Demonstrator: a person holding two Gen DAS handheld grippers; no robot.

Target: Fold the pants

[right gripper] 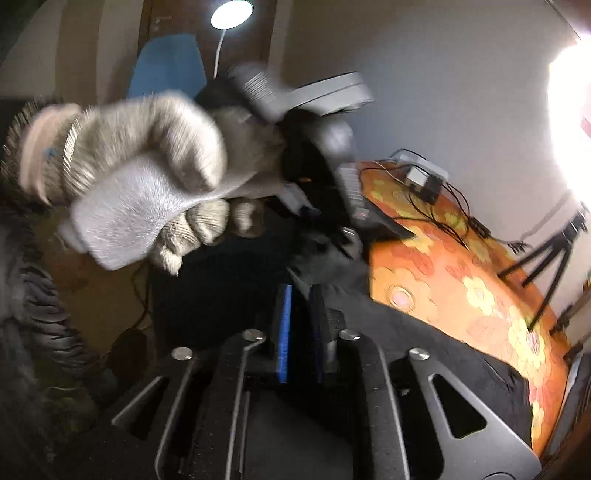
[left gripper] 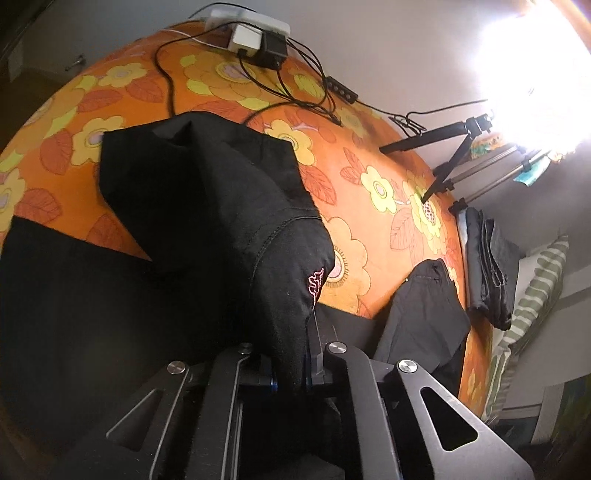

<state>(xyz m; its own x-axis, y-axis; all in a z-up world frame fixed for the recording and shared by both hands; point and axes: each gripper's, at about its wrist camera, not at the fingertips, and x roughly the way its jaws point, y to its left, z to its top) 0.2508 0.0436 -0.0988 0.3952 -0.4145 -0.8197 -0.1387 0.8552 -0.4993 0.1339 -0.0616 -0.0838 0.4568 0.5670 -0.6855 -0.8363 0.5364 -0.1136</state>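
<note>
Holding: the left gripper [left gripper: 291, 354] is clamped on a bunched fold of the black pants [left gripper: 221, 206], the cloth rising out from between its fingers.
Containers: no box, basket or tray shows in either view — the orange flowered tablecloth [left gripper: 369, 221] bears everything.
Pants, place: one part hangs lifted over the tablecloth from the left gripper; the rest lies flat and dark along the tablecloth's near edge.
Pants, look: matte black, stitched seams visible, a small pink embroidered logo [left gripper: 315, 284] just above the pinch point, the raised part draped in soft folds.
Right gripper: the right gripper [right gripper: 301, 325] has its blue-edged fingers [right gripper: 283, 332] set narrow, a slim gap between them; whether cloth sits in that gap I cannot tell, as black fabric lies right under and ahead of it.
Left hand: a grey knit-gloved left hand [right gripper: 147, 177], blurred, grips the handle of its tool above the tablecloth's near corner in the right wrist view.
On the tablecloth, far end: a white power strip [left gripper: 247, 20] with plugged adapters, black cables [left gripper: 288, 92] trailing from it across the flowers.
On the tablecloth, right side: a black tripod [left gripper: 443, 147] standing on the cloth; near it another dark folded garment [left gripper: 424, 317].
Beyond the tablecloth's right edge: a stack of folded dark clothes [left gripper: 487, 269] beside a green-striped cushion [left gripper: 532, 295].
Light: a strong glare at upper right washes out that corner.
</note>
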